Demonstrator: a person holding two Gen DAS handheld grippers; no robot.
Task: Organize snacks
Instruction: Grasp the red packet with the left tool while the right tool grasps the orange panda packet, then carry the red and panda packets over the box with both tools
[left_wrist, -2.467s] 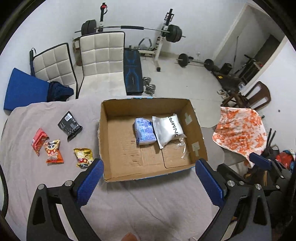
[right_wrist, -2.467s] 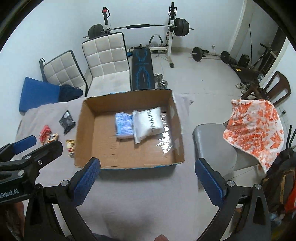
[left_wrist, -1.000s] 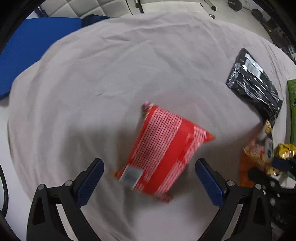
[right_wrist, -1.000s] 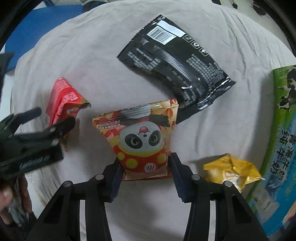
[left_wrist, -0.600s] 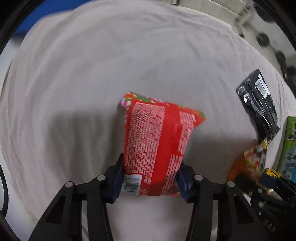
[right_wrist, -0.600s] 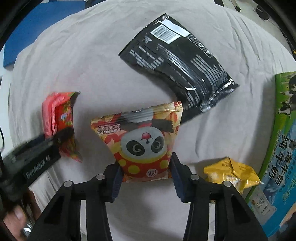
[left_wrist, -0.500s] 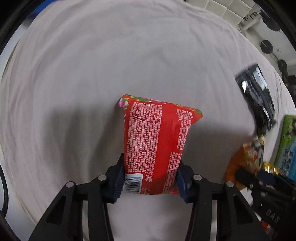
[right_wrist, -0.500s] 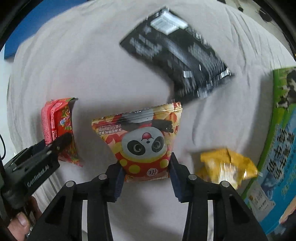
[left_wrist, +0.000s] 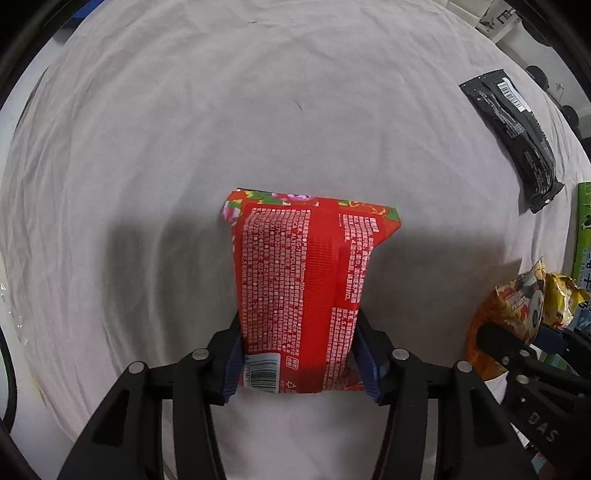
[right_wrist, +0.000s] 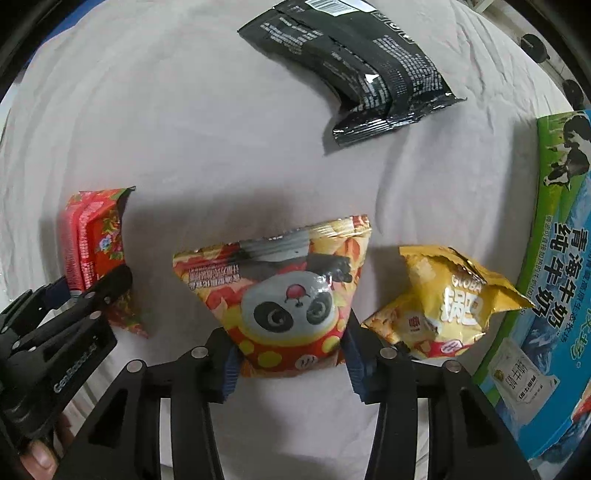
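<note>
Left wrist view: left gripper (left_wrist: 301, 363) clamps the barcode end of a red packet (left_wrist: 304, 280) printed in small white text, floral trim at its far end, raised over the grey cloth (left_wrist: 221, 110). Black pouch (left_wrist: 513, 110) lies toward the cloth's far right edge.

Right wrist view: right gripper (right_wrist: 291, 360) pinches the lower end of a panda-print bag (right_wrist: 284, 291). Yellow bag (right_wrist: 443, 302), lettered "GLOBAL", lies just right of it. Box wall (right_wrist: 554, 258) with green-blue milk print stands at the cloth's right edge.
</note>
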